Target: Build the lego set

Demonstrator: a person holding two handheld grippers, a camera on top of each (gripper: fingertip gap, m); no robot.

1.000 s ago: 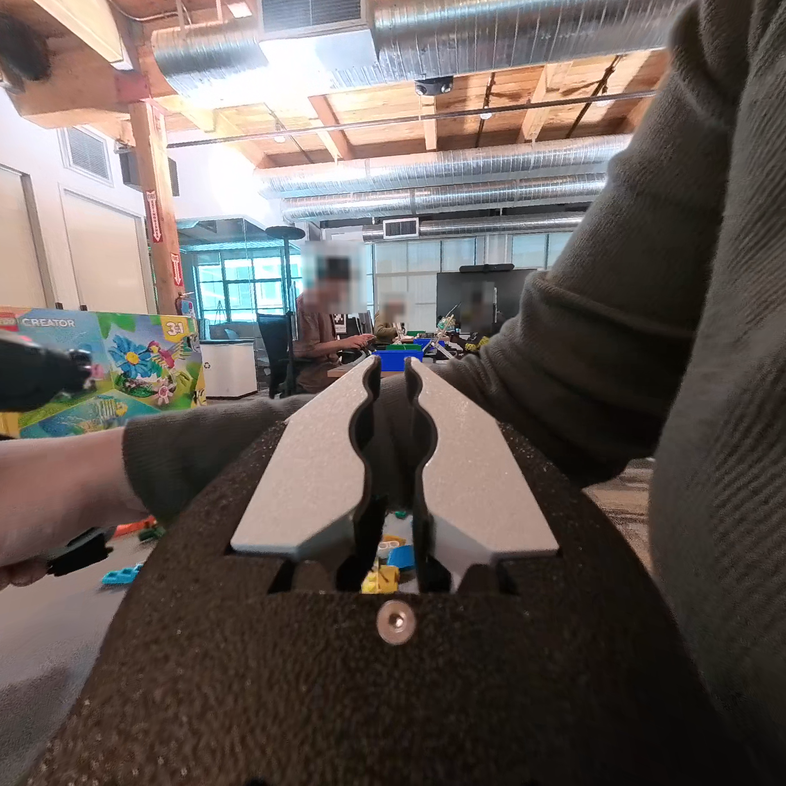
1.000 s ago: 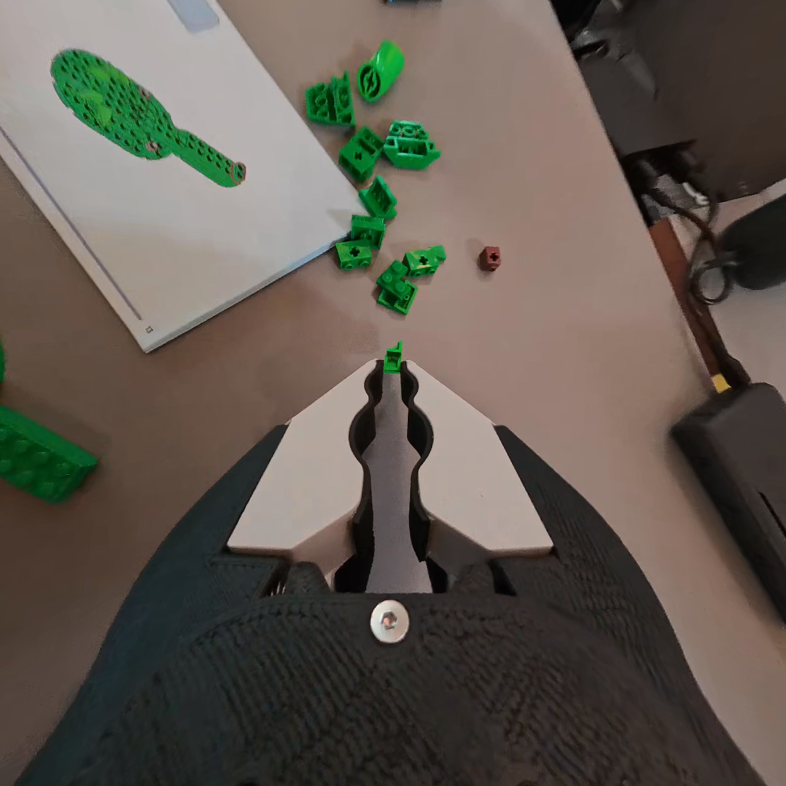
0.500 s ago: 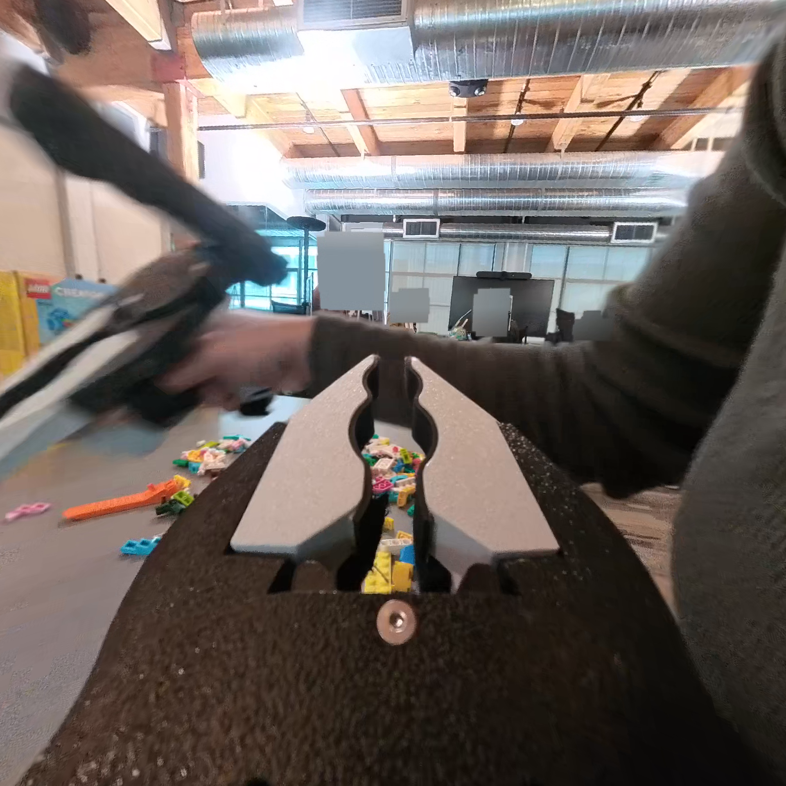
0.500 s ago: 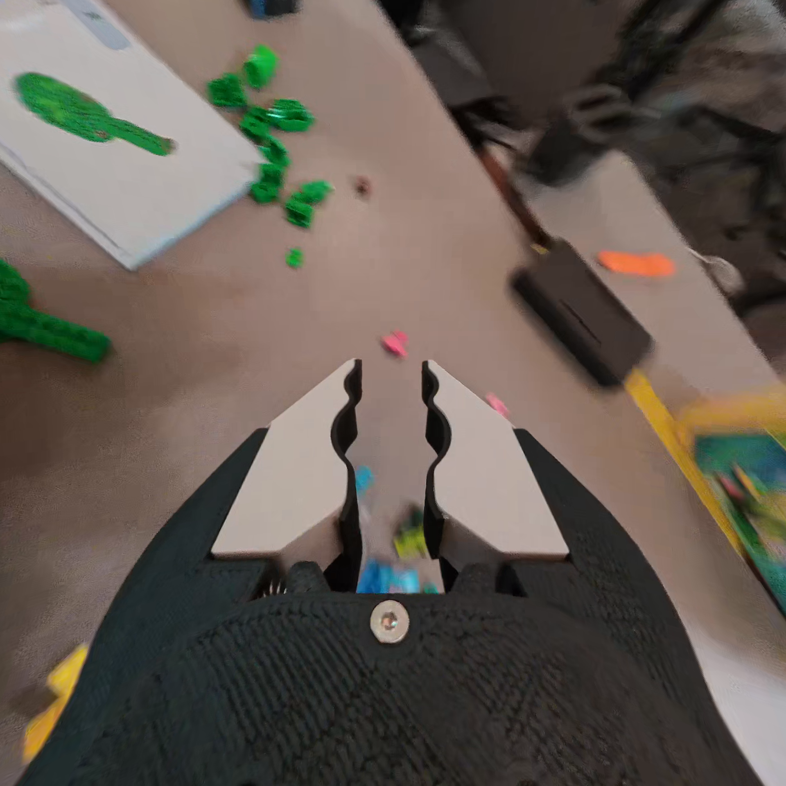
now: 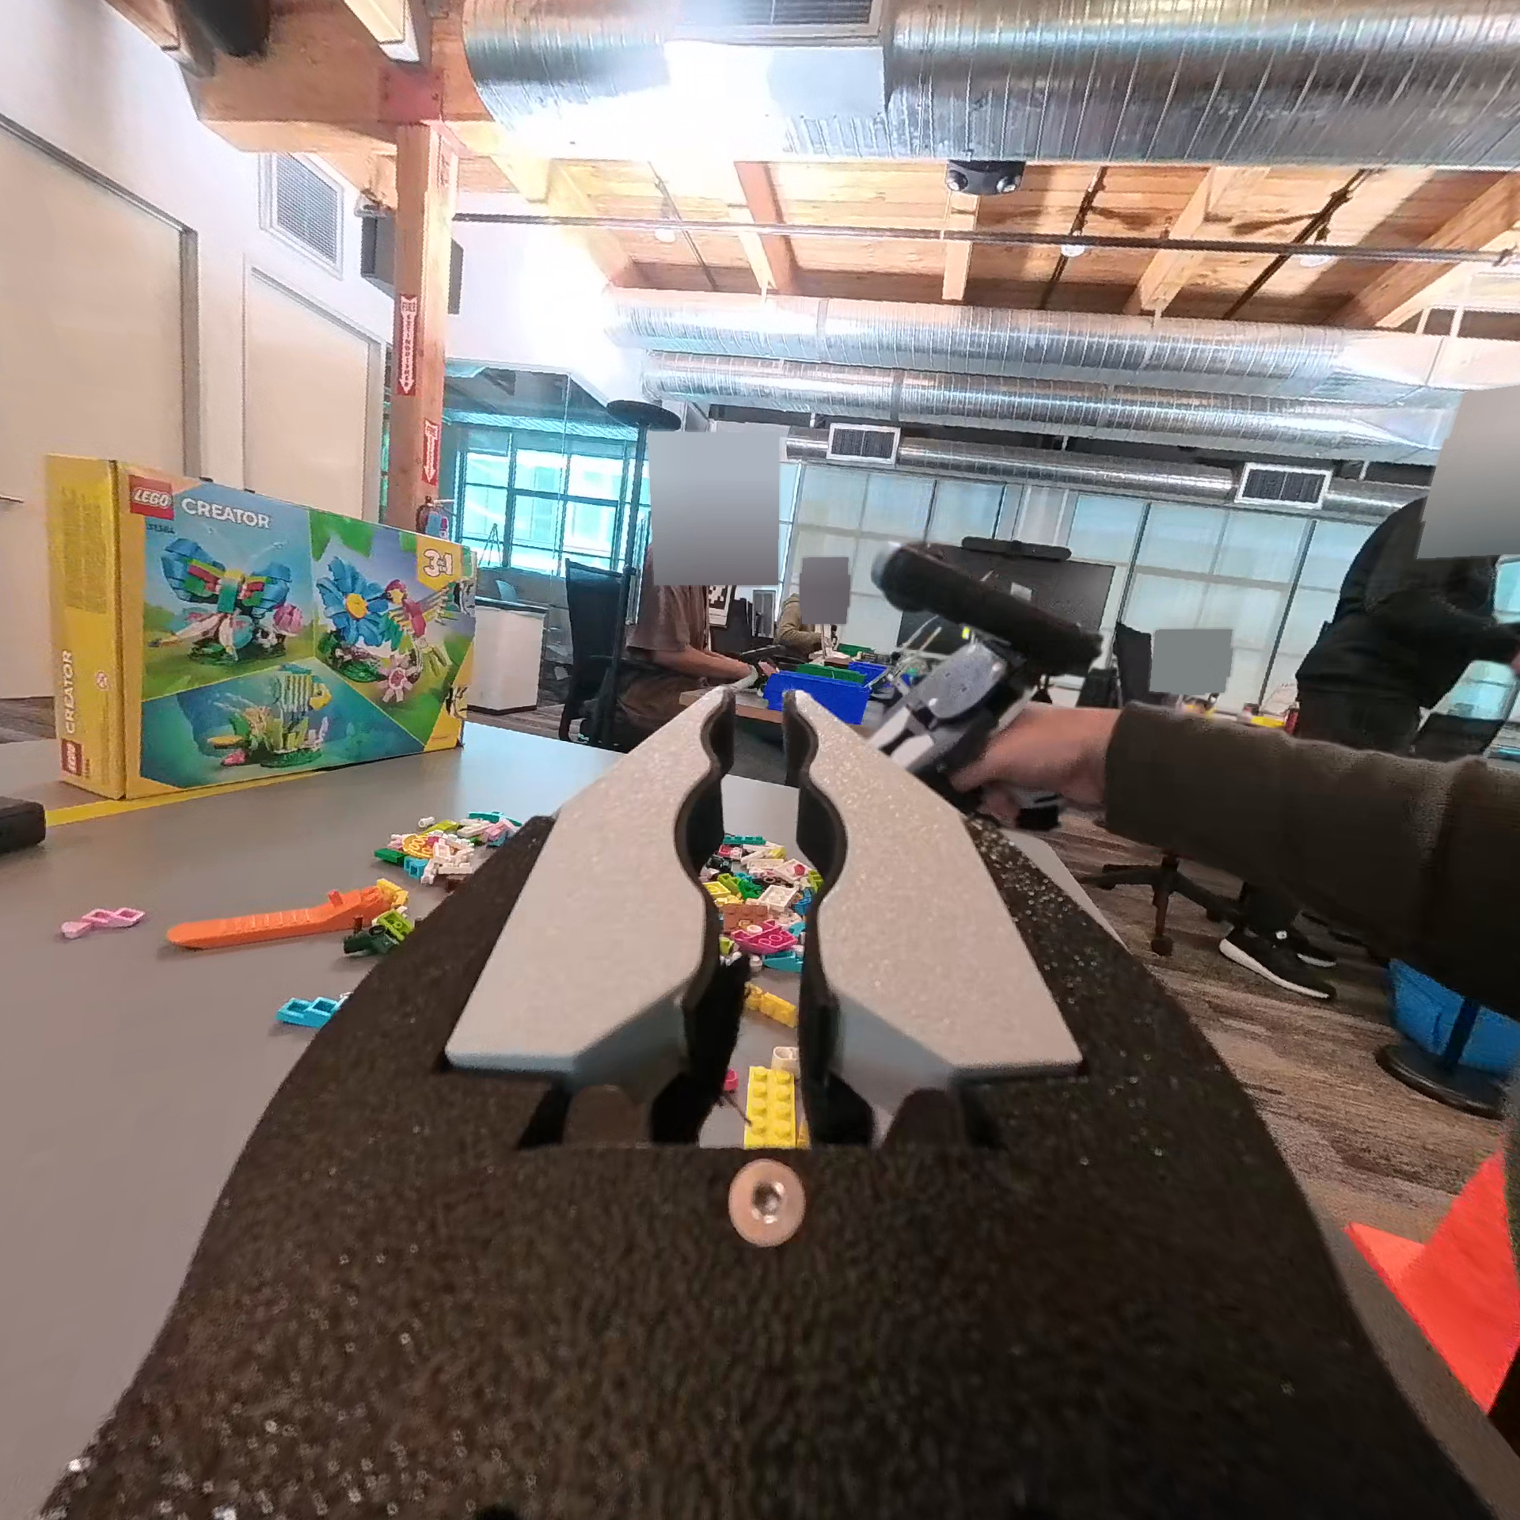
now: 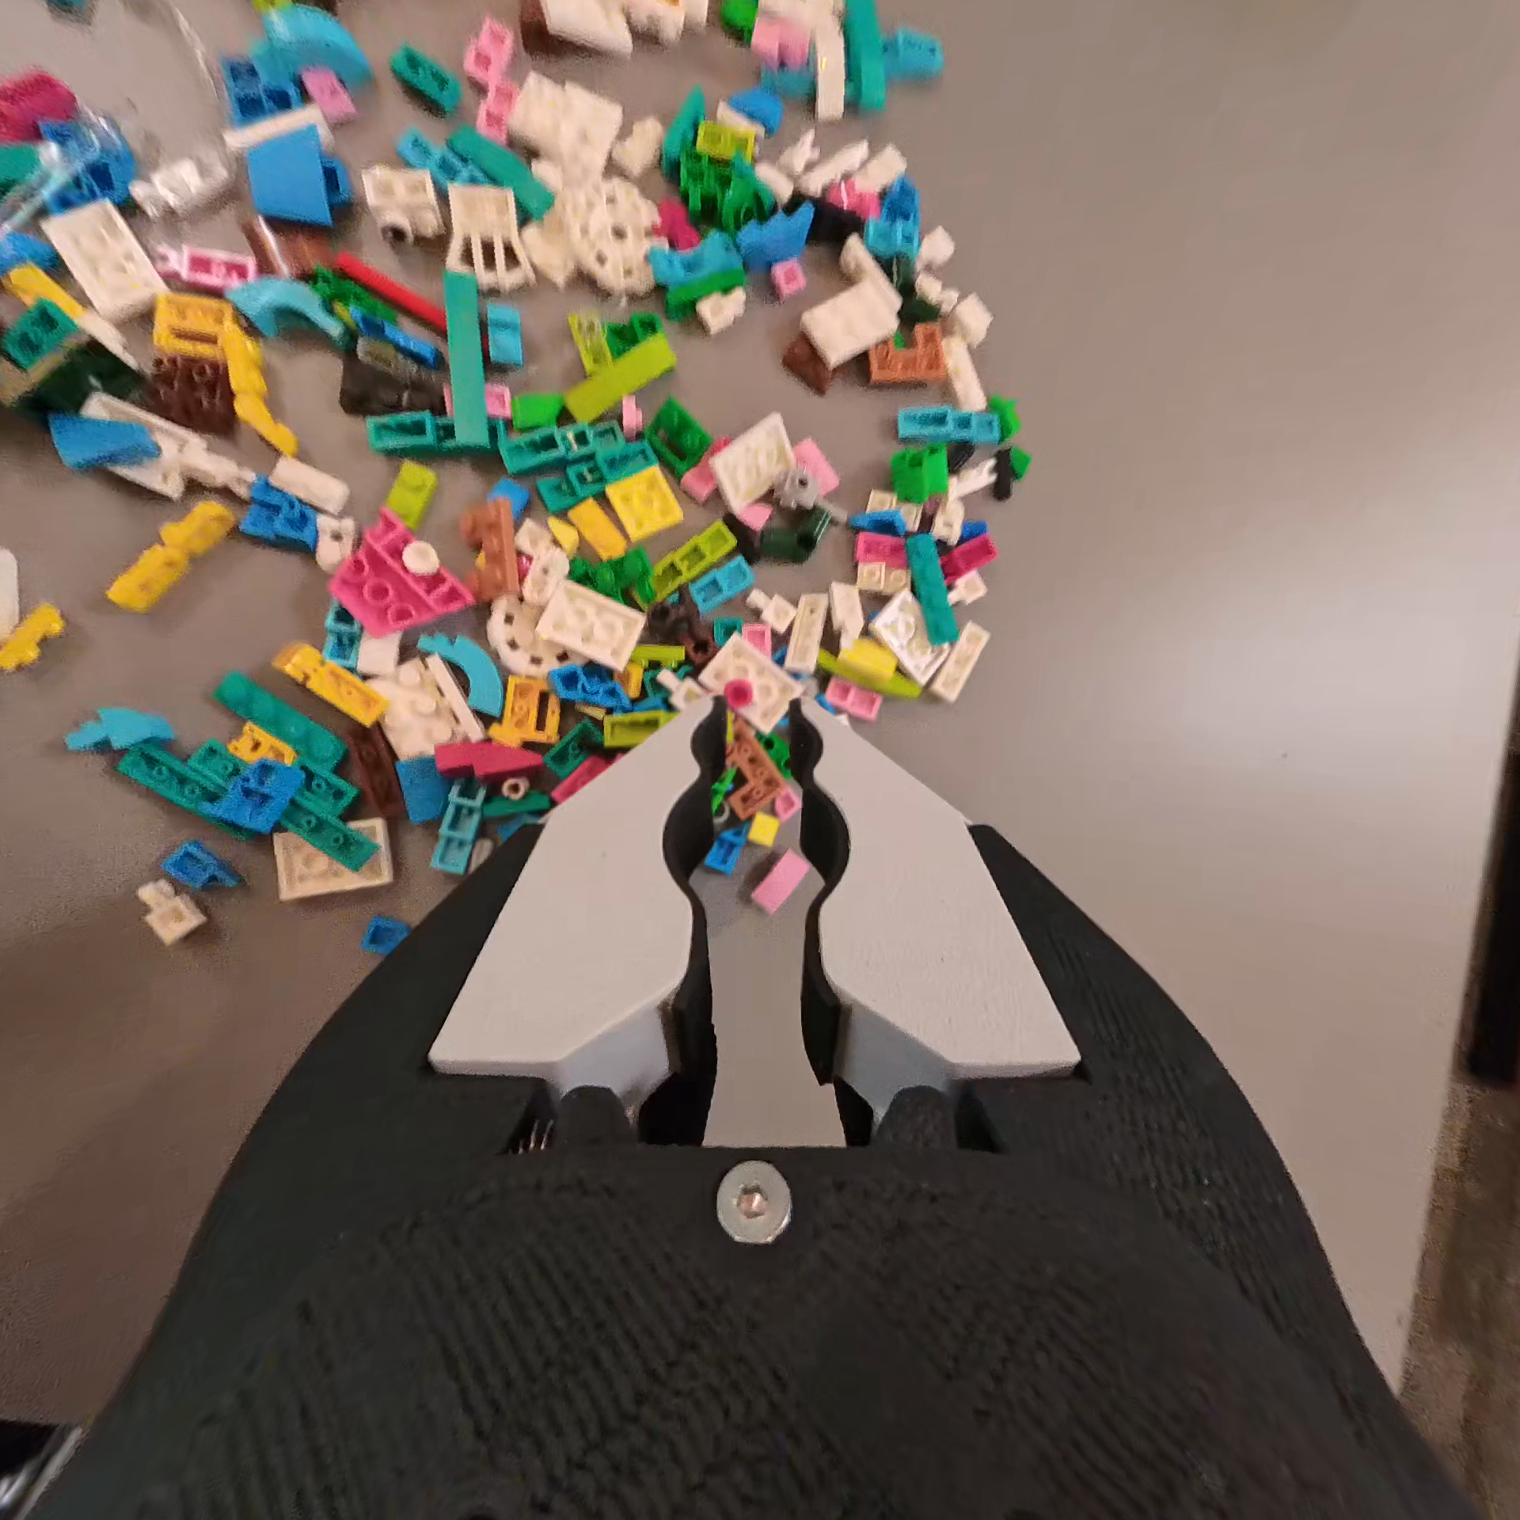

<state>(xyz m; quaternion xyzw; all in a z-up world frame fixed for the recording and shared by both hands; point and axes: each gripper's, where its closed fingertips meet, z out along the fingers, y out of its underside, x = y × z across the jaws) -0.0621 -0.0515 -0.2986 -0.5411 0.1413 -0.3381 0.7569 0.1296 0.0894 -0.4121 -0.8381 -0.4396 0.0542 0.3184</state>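
A loose pile of mixed lego pieces (image 6: 592, 461) lies on the grey table (image 6: 1193, 576). My right gripper (image 6: 757, 709) is open and empty, and hovers over the near edge of the pile. A small magenta round piece (image 6: 738, 693) lies just past its tips, and a pink tile (image 6: 780, 880) shows between its fingers. My left gripper (image 5: 758, 717) is open by a narrow gap and empty, held low and pointing across the table at the same pile (image 5: 761, 896). A hand (image 5: 1036, 757) holds the right gripper to the right of my left fingers.
An orange brick separator (image 5: 271, 921), a pink piece (image 5: 103, 919) and a cyan piece (image 5: 308, 1007) lie left of the pile. The lego box (image 5: 247, 633) stands at the back left. The table edge (image 6: 1472, 1069) runs close on the right. People sit at desks far behind. My hands' fingertips stand some 25 cm from each other.
My right gripper opened and let go of a small green piece, then swung from the green pieces by the booklet to over the mixed pile. The left gripper turned slightly.
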